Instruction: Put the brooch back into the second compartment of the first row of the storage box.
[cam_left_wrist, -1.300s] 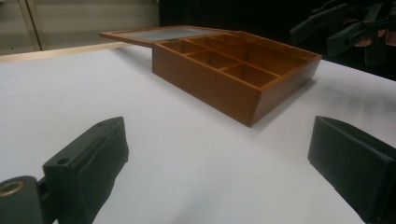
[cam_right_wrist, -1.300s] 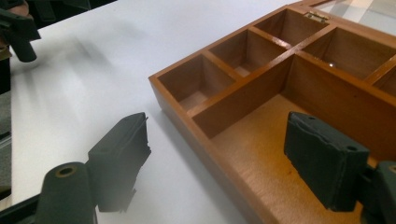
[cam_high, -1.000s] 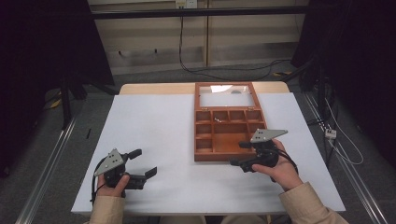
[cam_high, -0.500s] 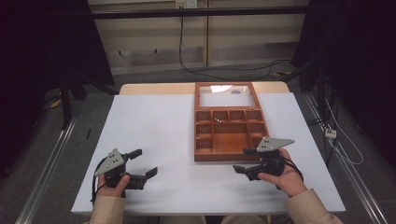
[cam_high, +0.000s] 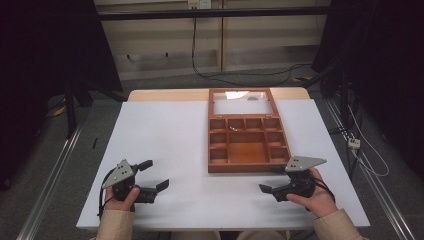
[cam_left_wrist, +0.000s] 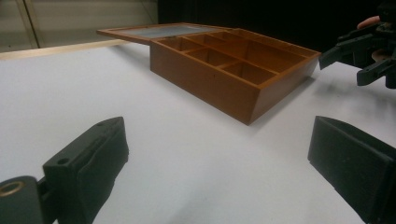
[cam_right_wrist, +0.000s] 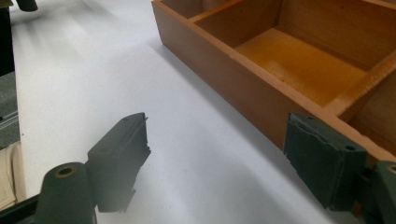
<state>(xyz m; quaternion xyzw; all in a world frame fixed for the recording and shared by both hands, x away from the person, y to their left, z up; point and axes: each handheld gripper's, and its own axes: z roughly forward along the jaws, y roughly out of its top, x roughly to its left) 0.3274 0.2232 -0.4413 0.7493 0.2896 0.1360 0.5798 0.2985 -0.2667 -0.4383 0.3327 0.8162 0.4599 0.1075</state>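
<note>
A brown wooden box (cam_high: 247, 168) with several compartments stands right of the table's middle. Its glass-paned lid (cam_high: 243, 106) lies open flat behind it. A small pale item (cam_high: 233, 129) sits in one upper compartment. My left gripper (cam_high: 156, 174) rests open near the front left edge, empty, with its jaws pointing right. My right gripper (cam_high: 270, 180) is open and empty just in front of the box's near right corner. In the left gripper view the open gripper (cam_left_wrist: 219, 154) faces the box (cam_left_wrist: 233, 79), with the right gripper (cam_left_wrist: 369, 51) beyond. The right gripper (cam_right_wrist: 219, 154) looks along the box wall (cam_right_wrist: 224, 79).
The white table (cam_high: 190, 135) spreads wide between the two grippers and left of the box. Metal rails (cam_high: 55, 165) run along the floor on both sides, and cables (cam_high: 367, 150) lie on the floor at the right.
My right gripper has drawn back from the box's near right corner towards the table's front edge. The left gripper has stayed almost still.
</note>
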